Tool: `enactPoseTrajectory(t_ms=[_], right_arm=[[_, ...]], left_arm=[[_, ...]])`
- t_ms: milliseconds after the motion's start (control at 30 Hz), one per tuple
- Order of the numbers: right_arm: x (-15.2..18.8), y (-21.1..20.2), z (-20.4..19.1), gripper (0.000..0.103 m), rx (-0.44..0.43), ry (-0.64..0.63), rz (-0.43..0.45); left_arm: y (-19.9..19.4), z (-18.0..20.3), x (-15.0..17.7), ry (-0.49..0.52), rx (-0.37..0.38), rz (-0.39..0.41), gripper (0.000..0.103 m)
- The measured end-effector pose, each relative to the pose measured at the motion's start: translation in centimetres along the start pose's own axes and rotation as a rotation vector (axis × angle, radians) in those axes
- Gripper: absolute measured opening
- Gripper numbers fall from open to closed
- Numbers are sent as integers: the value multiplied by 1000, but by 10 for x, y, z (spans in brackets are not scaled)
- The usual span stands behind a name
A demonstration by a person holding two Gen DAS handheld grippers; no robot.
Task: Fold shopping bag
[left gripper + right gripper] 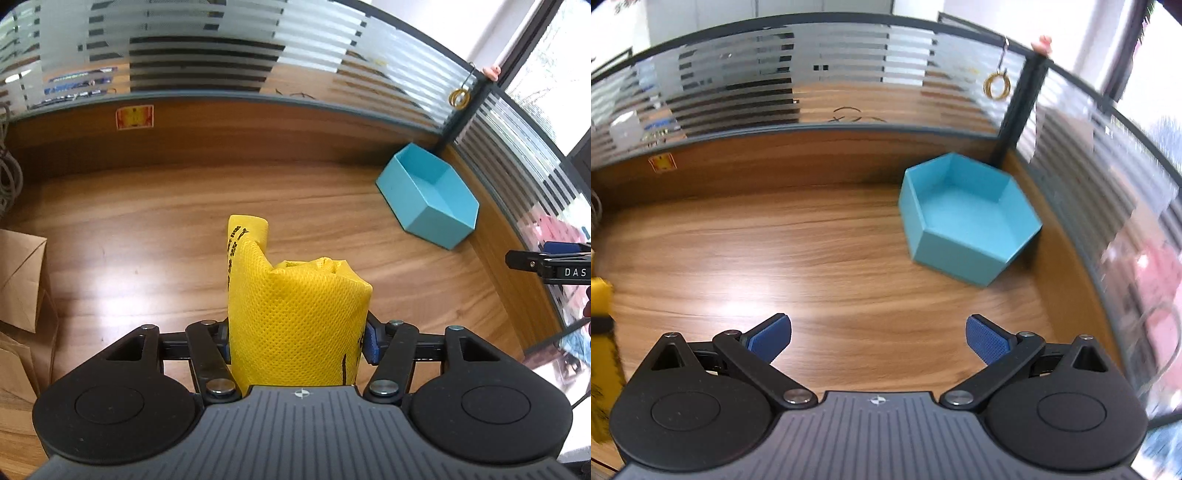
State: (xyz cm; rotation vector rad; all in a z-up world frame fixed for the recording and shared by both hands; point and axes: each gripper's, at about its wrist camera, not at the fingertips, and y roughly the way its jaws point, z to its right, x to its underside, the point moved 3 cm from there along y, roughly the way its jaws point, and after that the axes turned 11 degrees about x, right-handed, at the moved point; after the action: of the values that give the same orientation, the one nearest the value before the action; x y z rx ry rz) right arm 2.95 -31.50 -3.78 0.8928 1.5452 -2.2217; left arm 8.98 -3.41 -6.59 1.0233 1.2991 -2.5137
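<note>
Left gripper (297,338) is clamped on the folded yellow non-woven fabric shopping bag (295,306), bundle filling the jaws, above the wooden desk (147,229). Right gripper (878,338) is spread wide with nothing between its jaws. Blue hexagonal plastic tray (964,221) sits at 1 o'clock.

"DAS" on the right hand-held gripper (554,267)

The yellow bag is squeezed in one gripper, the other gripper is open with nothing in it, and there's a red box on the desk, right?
Not quite: the box is blue, as the right wrist view shows. The rest holds: the left gripper holds the yellow bag, and the right gripper is open with nothing in it.
</note>
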Motion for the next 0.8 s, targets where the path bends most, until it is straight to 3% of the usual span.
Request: enactPoseTrajectory(t_ms=[233,800], right_arm=[[-15,15,20,102,2,-50,52],[-45,65,68,102,-155,-44,118]], left_arm=[[11,24,-6,-59,-94,47,65],[53,55,-1,-163,-209,99,62]])
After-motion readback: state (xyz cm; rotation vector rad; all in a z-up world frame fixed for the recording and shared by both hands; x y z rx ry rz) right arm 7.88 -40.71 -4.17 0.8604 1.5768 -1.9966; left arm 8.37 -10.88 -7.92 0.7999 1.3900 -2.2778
